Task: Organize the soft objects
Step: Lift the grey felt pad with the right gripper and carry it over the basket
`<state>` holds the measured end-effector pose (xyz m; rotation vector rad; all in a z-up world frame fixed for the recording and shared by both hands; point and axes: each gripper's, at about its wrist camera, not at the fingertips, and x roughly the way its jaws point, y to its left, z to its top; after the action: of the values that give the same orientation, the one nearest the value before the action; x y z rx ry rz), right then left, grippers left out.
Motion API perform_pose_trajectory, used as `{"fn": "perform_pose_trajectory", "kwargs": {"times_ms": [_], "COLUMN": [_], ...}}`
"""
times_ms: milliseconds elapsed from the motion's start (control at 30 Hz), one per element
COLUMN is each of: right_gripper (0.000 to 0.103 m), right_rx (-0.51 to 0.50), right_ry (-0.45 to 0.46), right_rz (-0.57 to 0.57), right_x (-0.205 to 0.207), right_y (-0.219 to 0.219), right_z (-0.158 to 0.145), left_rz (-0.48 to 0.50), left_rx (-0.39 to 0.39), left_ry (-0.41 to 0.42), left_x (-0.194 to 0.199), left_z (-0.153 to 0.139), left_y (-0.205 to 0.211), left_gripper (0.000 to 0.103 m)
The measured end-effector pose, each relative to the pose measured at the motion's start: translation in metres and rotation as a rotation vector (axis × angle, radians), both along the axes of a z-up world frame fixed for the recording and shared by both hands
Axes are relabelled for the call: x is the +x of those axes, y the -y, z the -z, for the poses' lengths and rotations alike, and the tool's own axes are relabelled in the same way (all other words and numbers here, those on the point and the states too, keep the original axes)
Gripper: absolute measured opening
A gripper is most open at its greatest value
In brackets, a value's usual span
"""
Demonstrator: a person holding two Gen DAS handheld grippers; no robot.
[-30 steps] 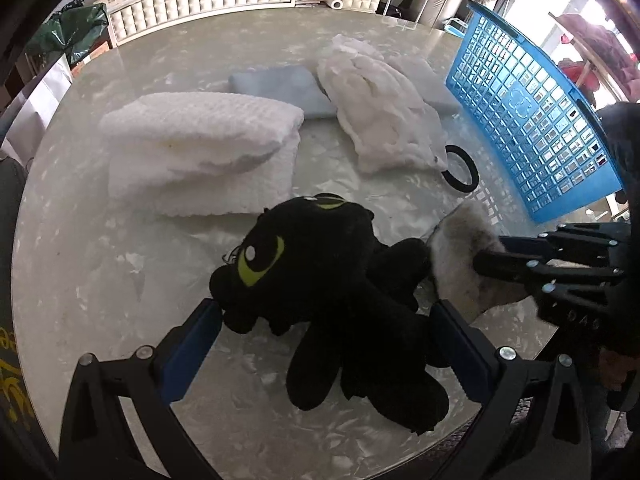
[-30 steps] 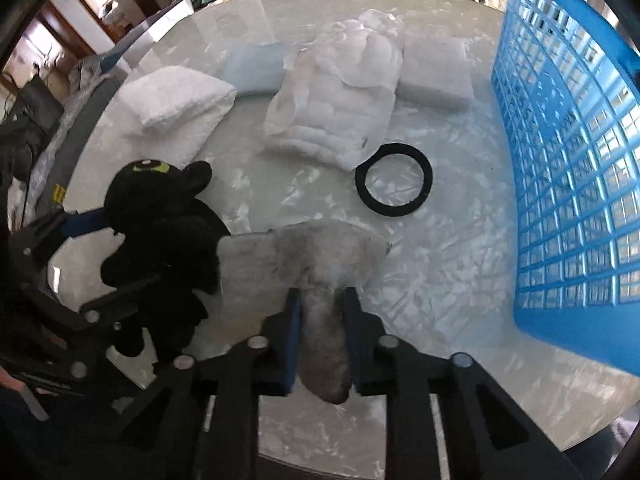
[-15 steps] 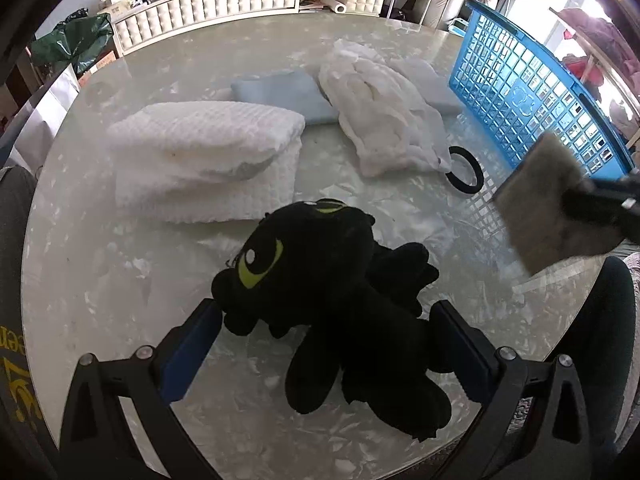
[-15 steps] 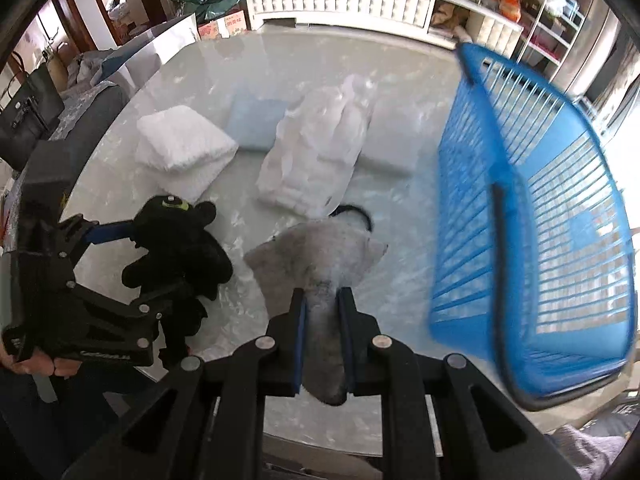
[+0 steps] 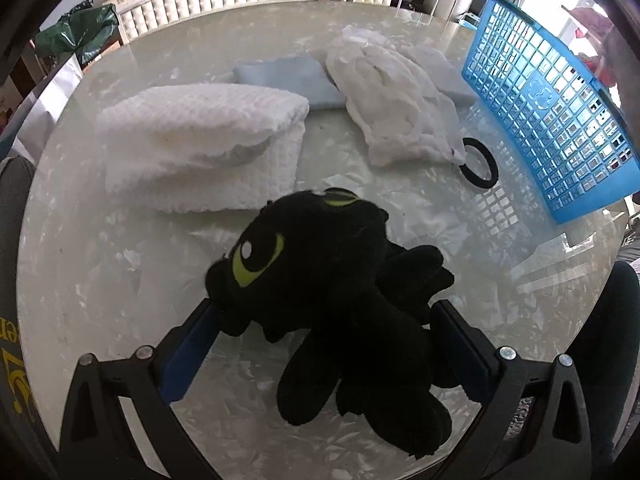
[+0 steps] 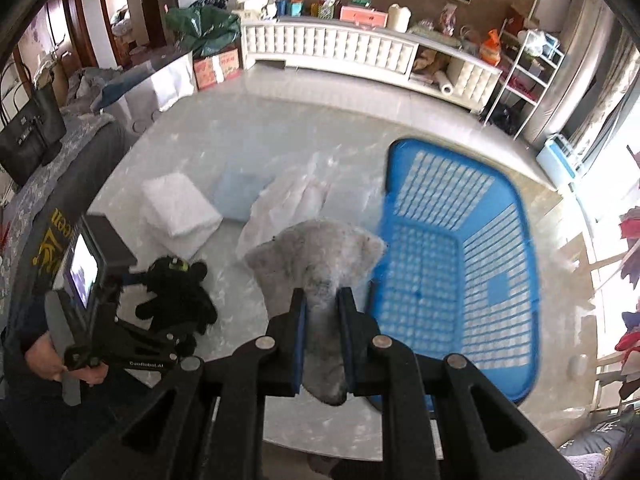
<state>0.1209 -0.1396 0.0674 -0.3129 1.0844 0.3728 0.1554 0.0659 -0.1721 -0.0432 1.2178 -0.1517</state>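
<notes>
My right gripper (image 6: 322, 300) is shut on a grey furry cloth (image 6: 316, 252) and holds it high above the table, next to the blue basket (image 6: 496, 240). My left gripper (image 5: 324, 312) is open, its jaws on either side of a black plush toy with green eyes (image 5: 336, 276) that lies on the table; the toy also shows in the right wrist view (image 6: 176, 292). A folded white towel (image 5: 200, 144), a light blue cloth (image 5: 284, 80) and a white fluffy cloth (image 5: 396, 104) lie further back.
A black ring (image 5: 478, 164) lies beside the white fluffy cloth, near the blue basket (image 5: 548, 92). The round glass table (image 5: 100, 260) ends close to my left gripper. A white cabinet (image 6: 340, 48) and shelves stand beyond the table.
My right gripper has lifted the grey cloth off the table and carried it up and towards the basket. My left gripper stayed open around the black plush.
</notes>
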Motion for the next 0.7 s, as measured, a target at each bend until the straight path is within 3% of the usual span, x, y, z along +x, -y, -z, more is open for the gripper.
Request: {"fn": "perform_pose_trajectory", "kwargs": {"times_ms": [267,600,700], "right_gripper": [0.014,0.014,0.014], "right_rx": [-0.022,-0.085,-0.09], "right_ry": [0.047,-0.022,-0.048], "right_rz": [0.068,0.138,0.146], "right_x": [0.024,0.046,0.051], "right_y": [0.046,0.082,0.09], "right_z": [-0.022,0.019,0.027], "left_rz": [0.062,0.089,0.113], "left_rx": [0.066,0.104,0.1], "left_ry": [0.014,0.044,0.058], "left_x": [0.001,0.002,-0.005], "left_z": [0.011,0.012,0.008], "left_y": [0.02,0.028,0.028], "left_gripper": [0.103,0.102,0.092]}}
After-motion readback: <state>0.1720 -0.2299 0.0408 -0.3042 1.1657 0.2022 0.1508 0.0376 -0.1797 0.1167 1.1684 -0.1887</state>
